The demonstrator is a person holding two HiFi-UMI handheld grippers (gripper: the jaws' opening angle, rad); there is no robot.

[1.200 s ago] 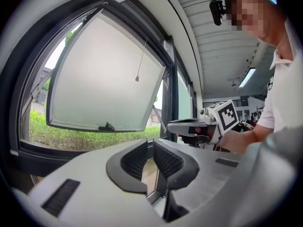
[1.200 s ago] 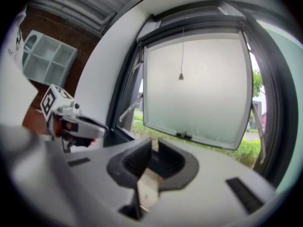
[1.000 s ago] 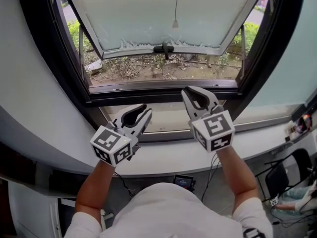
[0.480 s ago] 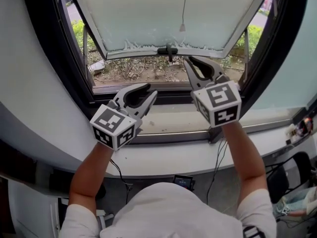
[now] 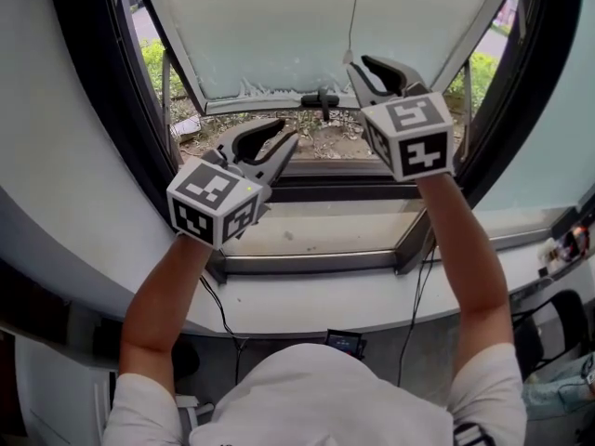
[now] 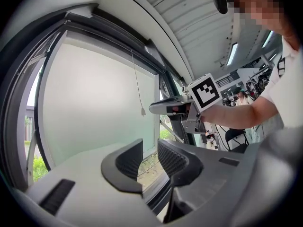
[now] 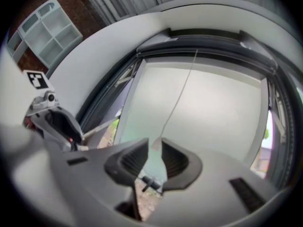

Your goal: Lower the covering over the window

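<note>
Your right gripper (image 5: 364, 63), jaws just opening and gripping nothing, has the vertical pull cord (image 5: 355, 12) and its toggle (image 7: 155, 145) at its tips, upper centre; your left gripper (image 5: 286, 130), likewise opening and empty, sits lower-left, farther off.

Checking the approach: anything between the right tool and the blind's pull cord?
Nothing visible. The thin white pull cord hangs free before the frosted window pane, its end piece at the mouth of the right tool, whose jaws have just been opening and stand apart, not pressing it.
</note>
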